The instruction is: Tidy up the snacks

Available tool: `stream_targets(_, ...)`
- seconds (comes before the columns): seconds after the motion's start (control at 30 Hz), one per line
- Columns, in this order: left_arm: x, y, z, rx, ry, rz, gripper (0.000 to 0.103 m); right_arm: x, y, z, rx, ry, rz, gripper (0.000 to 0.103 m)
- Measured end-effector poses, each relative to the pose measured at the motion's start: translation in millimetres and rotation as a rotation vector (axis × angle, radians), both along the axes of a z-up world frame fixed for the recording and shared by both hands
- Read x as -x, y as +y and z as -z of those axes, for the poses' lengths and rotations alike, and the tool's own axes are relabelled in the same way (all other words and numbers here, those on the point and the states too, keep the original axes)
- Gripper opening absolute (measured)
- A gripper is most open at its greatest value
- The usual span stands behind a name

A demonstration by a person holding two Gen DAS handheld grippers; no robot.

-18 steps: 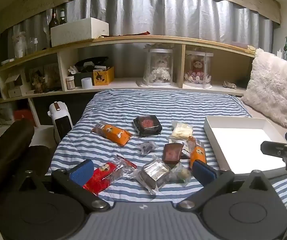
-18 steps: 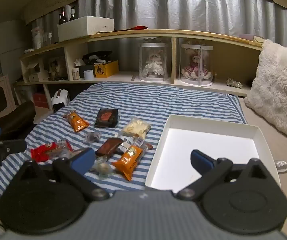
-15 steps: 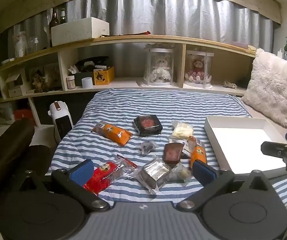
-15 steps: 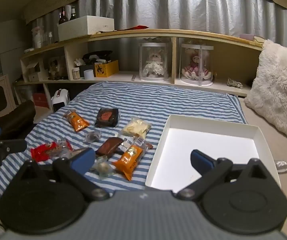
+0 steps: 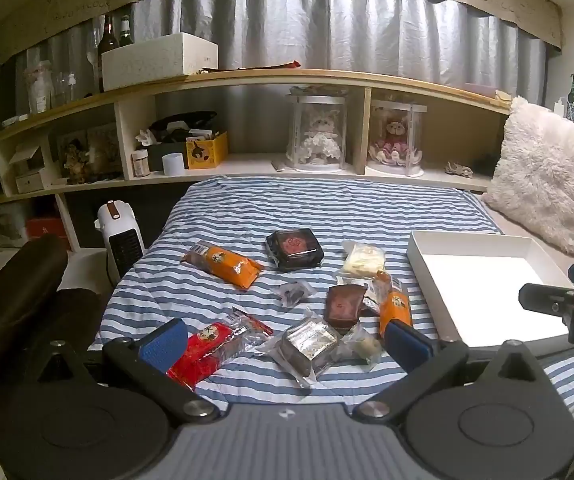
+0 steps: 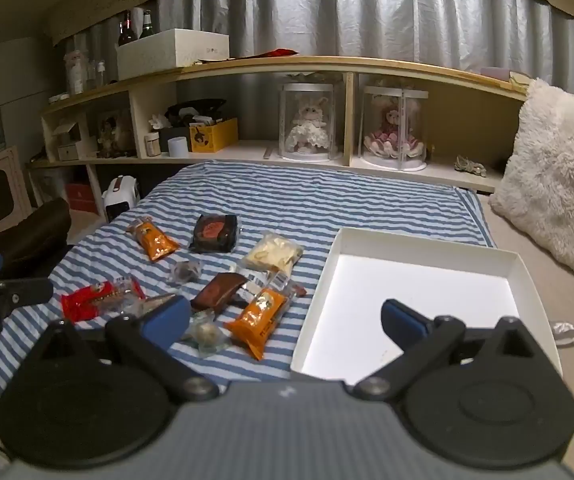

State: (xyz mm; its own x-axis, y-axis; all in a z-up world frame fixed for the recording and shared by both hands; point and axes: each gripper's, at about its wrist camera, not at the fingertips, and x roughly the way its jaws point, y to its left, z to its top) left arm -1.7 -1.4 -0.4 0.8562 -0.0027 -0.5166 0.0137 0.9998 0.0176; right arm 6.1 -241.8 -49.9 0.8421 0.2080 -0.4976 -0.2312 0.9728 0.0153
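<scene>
1. We're at the start: nothing sorted yet. Snacks lie scattered on the striped bed [image 5: 319, 208]; the white tray [image 6: 523, 280] to their right has no snack in it.
2. Our left gripper [image 5: 285, 338] has its jaws wide apart, holding nothing, hovering above the near edge of the pile. The red packet [image 5: 207, 344] and the silver-foil cake [image 5: 307, 342] sit between its fingers in view.
3. Our right gripper [image 6: 285, 318] is likewise spread and unloaded, straddling the tray's left wall, with the orange packet [image 6: 259, 314] just below.
4. Farther out: another orange bar [image 5: 225, 264], a black-wrapped cake [image 5: 295, 246], a pale chip bag [image 6: 273, 256], a brown packet [image 5: 343, 304].
5. Our read of the next move: drop onto one near item, probably right gripper on the orange packet, pinch the wrapper across its narrow side, then carry it over the tray wall.
6. Risk: crinkly film slips, and neighbours overlap.
</scene>
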Motion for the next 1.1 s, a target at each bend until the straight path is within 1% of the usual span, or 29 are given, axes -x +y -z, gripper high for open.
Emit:
stream_targets(0.3, 1.1, 0.5, 3.7, 0.005, 0.002, -0.001, 0.103, -0.8, -0.5, -0.1, 0.000, 0.003, 0.000, 0.102)
stream_targets(0.4, -2.0, 2.2, 9.5, 0.011, 0.008, -0.006, 0.103, -0.7, -0.3, 0.2, 0.000, 0.004, 0.001, 0.102)
stream_targets(1.1, -3.0, 2.7, 9.7, 0.018, 0.016, 0.000, 0.103, -1.6, 2.0, 5.3, 0.004, 0.015, -0.005, 0.102)
